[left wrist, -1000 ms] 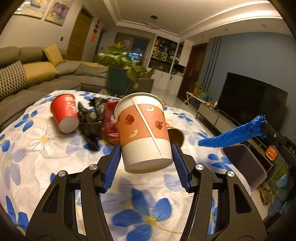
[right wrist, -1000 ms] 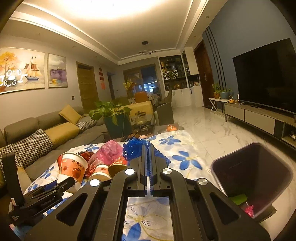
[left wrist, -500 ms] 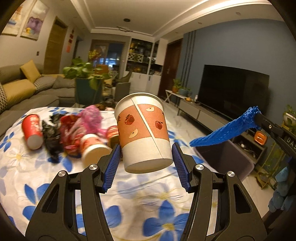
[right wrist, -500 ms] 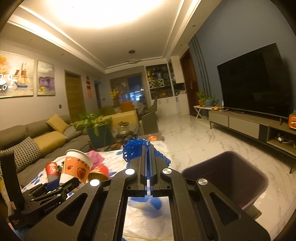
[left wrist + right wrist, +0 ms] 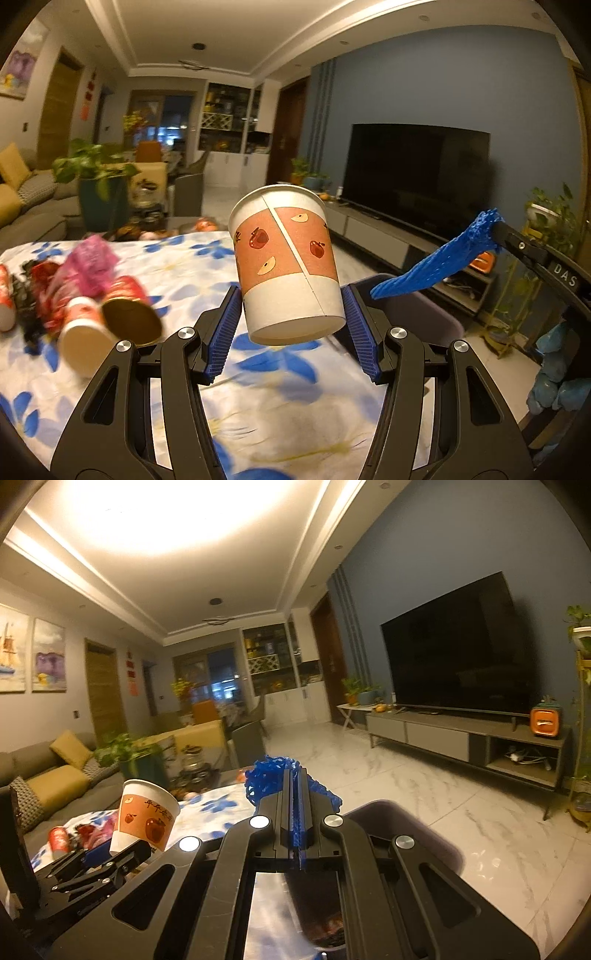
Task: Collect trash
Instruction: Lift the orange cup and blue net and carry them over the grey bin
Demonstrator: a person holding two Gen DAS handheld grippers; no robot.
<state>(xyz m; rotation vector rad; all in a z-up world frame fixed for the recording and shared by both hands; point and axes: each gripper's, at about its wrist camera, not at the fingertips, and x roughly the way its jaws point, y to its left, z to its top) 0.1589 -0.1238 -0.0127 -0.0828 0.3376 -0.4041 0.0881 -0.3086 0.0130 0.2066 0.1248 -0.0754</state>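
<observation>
A paper cup (image 5: 288,266) with an orange apple-print band is clamped between the blue pads of my left gripper (image 5: 291,293), held above the flowered tablecloth (image 5: 258,413). The same cup (image 5: 146,816) shows at the lower left of the right wrist view. My right gripper (image 5: 295,775) is shut on a blue foam net (image 5: 269,779). In the left wrist view that net (image 5: 436,266) hangs from the right gripper (image 5: 496,230) over a dark bin (image 5: 417,314). The bin (image 5: 413,830) lies right under the right gripper, beside the table.
A trash pile stays on the table's left: a pink bag (image 5: 92,262), red cups (image 5: 125,291), a tipped white-bottomed cup (image 5: 81,339). A TV (image 5: 454,664) on a low stand (image 5: 461,738) lines the right wall. A sofa (image 5: 55,775) and a plant (image 5: 92,170) stand behind the table.
Both grippers have swung right with their loads. The trash pile has slid to the left of the view and the bin has come under the right gripper.
</observation>
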